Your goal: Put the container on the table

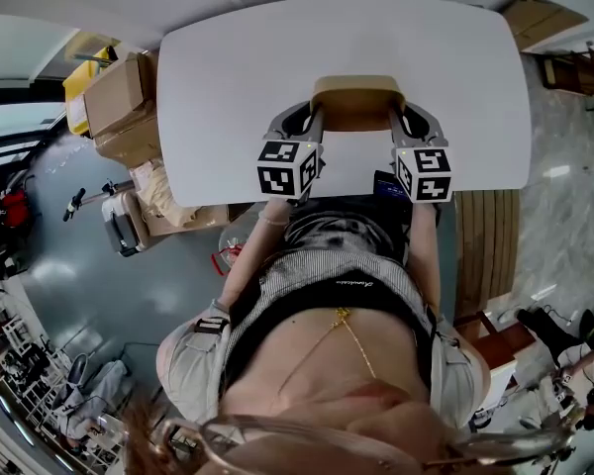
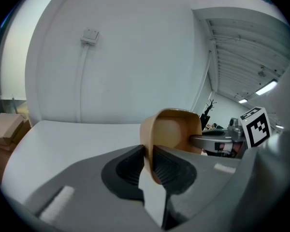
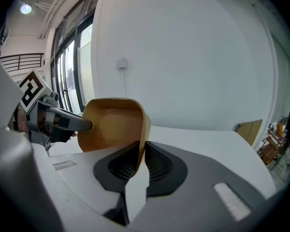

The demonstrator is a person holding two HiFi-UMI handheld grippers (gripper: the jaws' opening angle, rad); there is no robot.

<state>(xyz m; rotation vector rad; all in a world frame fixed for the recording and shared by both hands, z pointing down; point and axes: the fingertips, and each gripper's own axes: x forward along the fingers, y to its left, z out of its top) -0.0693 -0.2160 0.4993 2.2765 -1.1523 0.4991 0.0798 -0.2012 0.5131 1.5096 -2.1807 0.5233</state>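
Note:
A tan plastic container (image 1: 357, 103) with rounded corners is held over the near edge of the white table (image 1: 228, 77). My left gripper (image 1: 315, 124) is shut on its left wall, and my right gripper (image 1: 397, 122) is shut on its right wall. In the left gripper view the container (image 2: 176, 129) opens toward the camera, its rim pinched between the dark ribbed pads (image 2: 165, 166). The right gripper view shows the container (image 3: 113, 124) the same way, rim clamped between the pads (image 3: 157, 167). Whether its base touches the tabletop cannot be told.
Cardboard boxes (image 1: 119, 102) and a yellow bin (image 1: 76, 82) sit on the floor left of the table. A wooden slatted bench (image 1: 485, 245) stands to the right. A socket (image 2: 90, 35) with a cable hangs on the wall behind the table.

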